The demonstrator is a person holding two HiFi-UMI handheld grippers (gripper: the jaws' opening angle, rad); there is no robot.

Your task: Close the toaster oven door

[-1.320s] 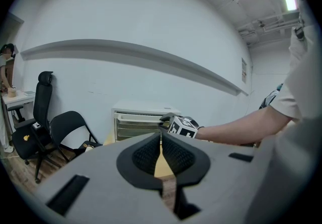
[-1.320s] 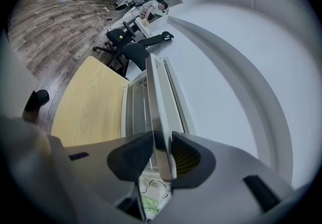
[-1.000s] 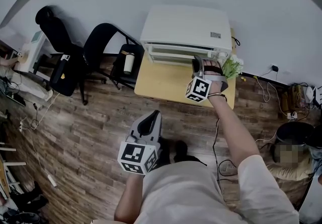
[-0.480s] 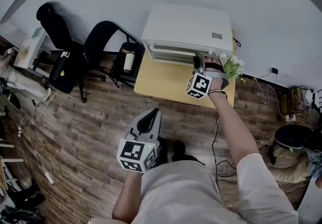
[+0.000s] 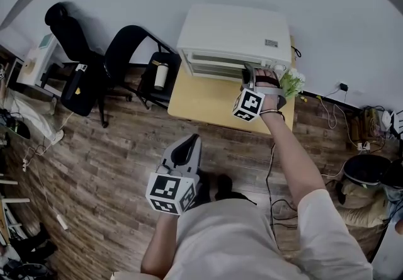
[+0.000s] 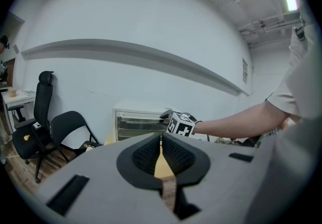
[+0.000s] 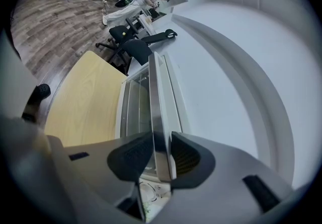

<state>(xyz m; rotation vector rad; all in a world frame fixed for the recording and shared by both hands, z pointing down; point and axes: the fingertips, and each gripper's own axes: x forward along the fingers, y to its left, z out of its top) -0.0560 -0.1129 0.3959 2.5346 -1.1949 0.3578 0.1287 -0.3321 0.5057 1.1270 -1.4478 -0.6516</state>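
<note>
A white toaster oven (image 5: 233, 36) stands at the back of a small wooden table (image 5: 201, 104). Its glass door (image 7: 136, 102) stands almost upright against the oven front. My right gripper (image 5: 252, 75) is at the door's right end, shut on the metal door handle (image 7: 157, 112), which runs between its two pads (image 7: 135, 155). My left gripper (image 5: 187, 148) hangs low over the floor, close to the person's body and far from the oven. It is shut, with nothing between its pads (image 6: 148, 153). In the left gripper view the oven (image 6: 133, 120) shows ahead.
Two black chairs (image 5: 129, 52) (image 5: 69, 39) stand left of the table, one with a pale bottle (image 5: 162, 76) on its seat. A green plant (image 5: 289, 84) sits at the table's right corner. Cables and a dark bin (image 5: 371, 172) lie on the wooden floor to the right.
The right gripper has moved slightly up and toward the oven with the handle, and the door has swung closer to the oven front. The left gripper has hardly moved.
</note>
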